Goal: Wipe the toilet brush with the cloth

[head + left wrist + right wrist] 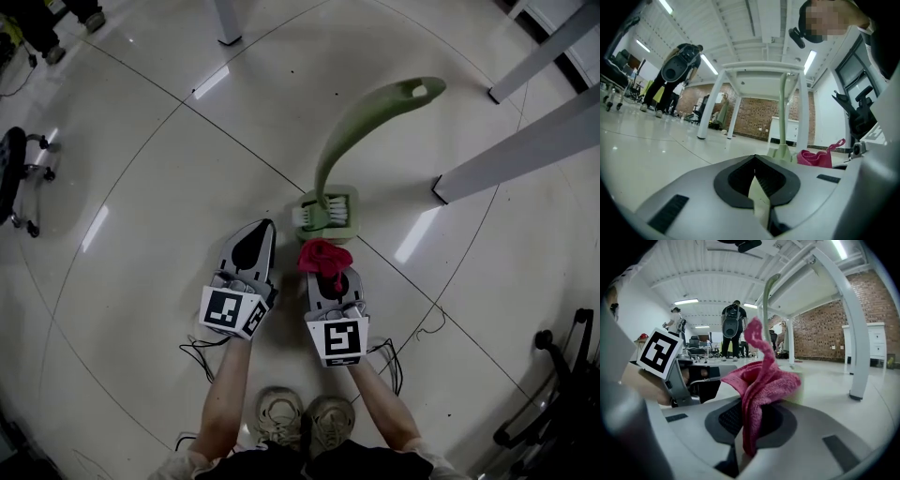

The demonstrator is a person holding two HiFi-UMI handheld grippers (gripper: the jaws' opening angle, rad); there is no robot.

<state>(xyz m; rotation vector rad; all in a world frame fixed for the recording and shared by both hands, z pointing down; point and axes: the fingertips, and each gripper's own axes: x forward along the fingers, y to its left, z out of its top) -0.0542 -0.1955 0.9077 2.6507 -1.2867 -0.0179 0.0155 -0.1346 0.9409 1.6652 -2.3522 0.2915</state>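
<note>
Two grippers face one toilet brush (375, 108), which stands bristles-down in its pale green holder (328, 217) on the floor (141, 187). Your right gripper (334, 286) is clenched on the red cloth (323, 253), whose bunched end lies just short of the holder. Your left gripper (261, 232) is closed on nothing, beside the right one and farther from the brush. The brush lies straight ahead of the cloth, so the right hand is the nearer. Its long axis rises from the holder and curves away from you. The head view alone shows the white bristles and the gap between cloth and holder. The left gripper view shows the handle upright with the cloth beside it. In the right gripper view the cloth hides most of the holder.
</note>
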